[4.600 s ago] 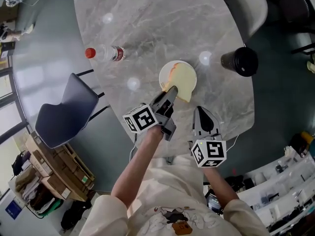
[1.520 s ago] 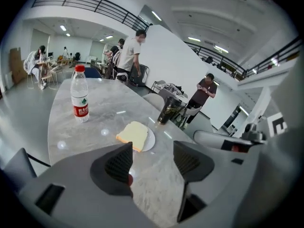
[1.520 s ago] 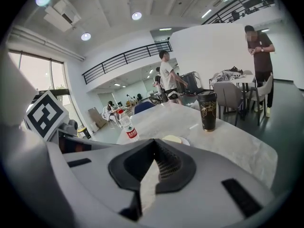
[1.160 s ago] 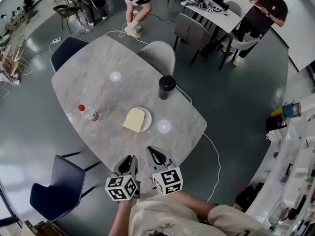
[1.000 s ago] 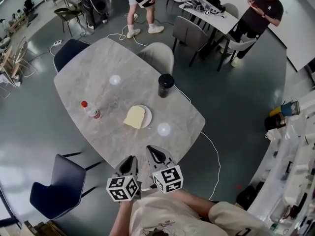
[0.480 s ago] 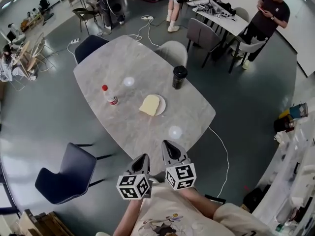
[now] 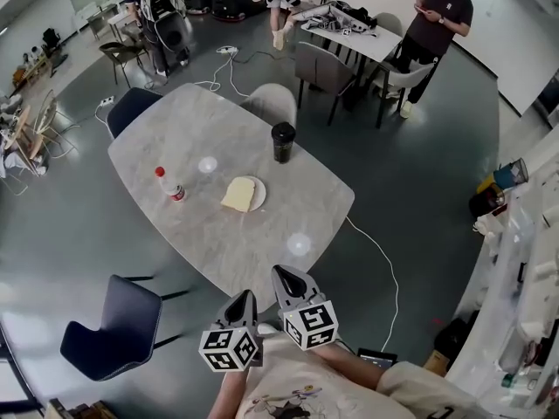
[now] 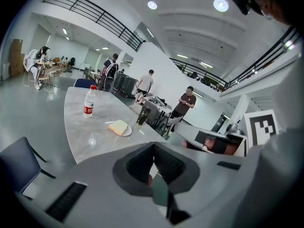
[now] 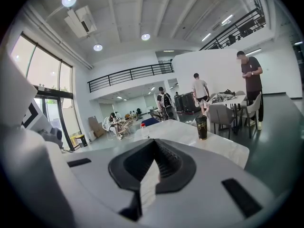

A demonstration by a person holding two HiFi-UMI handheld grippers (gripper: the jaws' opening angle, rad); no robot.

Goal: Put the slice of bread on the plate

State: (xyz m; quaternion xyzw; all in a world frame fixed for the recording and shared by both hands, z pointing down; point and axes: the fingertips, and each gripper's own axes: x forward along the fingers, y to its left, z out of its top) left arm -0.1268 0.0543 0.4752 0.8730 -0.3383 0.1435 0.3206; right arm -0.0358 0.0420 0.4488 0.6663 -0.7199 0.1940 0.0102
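The pale slice of bread (image 7: 237, 195) lies on the small white plate (image 7: 256, 192) in the middle of the grey marble table (image 7: 262, 234). Both grippers hang off the table's near edge, well short of the plate. My left gripper (image 7: 244, 298) is shut with nothing in it, and my right gripper (image 7: 282, 274) beside it is shut and empty too. The left gripper view shows the bread (image 8: 118, 126) on the plate (image 8: 127, 130) far beyond the left gripper (image 8: 153, 146). The right gripper (image 9: 154, 144) points over the table; no bread shows in its view.
A red-capped water bottle (image 7: 170, 184) stands left of the plate, a black cup (image 7: 282, 141) behind it. A dark blue chair (image 7: 118, 330) sits at the near left, a grey chair (image 7: 271, 103) on the far side. People stand far off.
The left gripper has left the bread on the plate. Both grippers have drawn back from the table and risen a little. The table looks smaller and farther off.
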